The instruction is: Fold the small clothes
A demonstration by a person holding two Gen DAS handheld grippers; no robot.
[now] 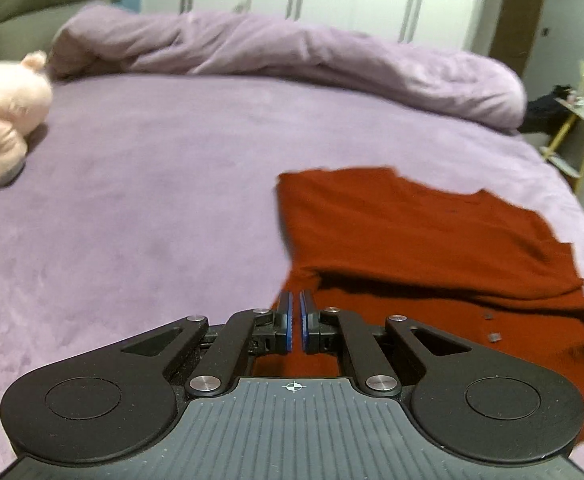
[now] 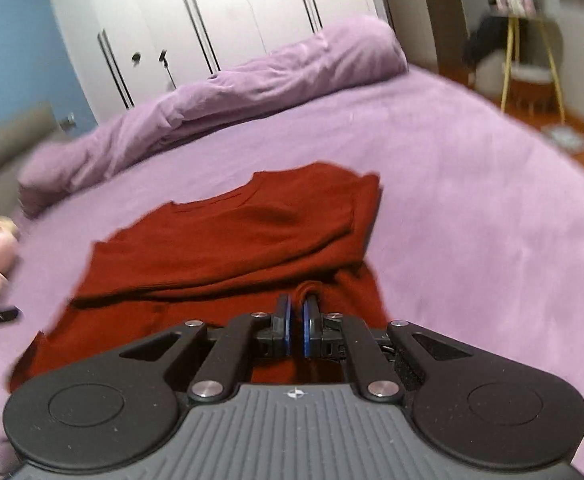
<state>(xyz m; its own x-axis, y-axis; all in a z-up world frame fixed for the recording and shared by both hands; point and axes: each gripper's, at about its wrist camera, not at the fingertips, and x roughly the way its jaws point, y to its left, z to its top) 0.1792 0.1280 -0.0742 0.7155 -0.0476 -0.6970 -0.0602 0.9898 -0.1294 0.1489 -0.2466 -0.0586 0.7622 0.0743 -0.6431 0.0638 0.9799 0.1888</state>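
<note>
**Red Shirt Half Folded on the Bed**

Clearly the red shirt (image 2: pixel 228 240) is light, limp knit; it will sag and slide, so hems and corners are the places to take it. It lies near the bed (image 1: pixel 152 200) edge closest to the grippers, on plush purple cover. The right gripper (image 2: pixel 296 322) pinches a bunched fold. The left gripper (image 1: pixel 296 320) has its jaws nearly pressed together over the shirt's edge; whether they hold cloth I cannot tell.

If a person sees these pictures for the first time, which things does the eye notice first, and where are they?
First the red shirt, partly folded on the purple bed, just ahead of both grippers. The right gripper is shut on a bunch of its cloth; the left gripper is nearly closed at its near edge. A pink plush toy lies far left on the bed.
</note>
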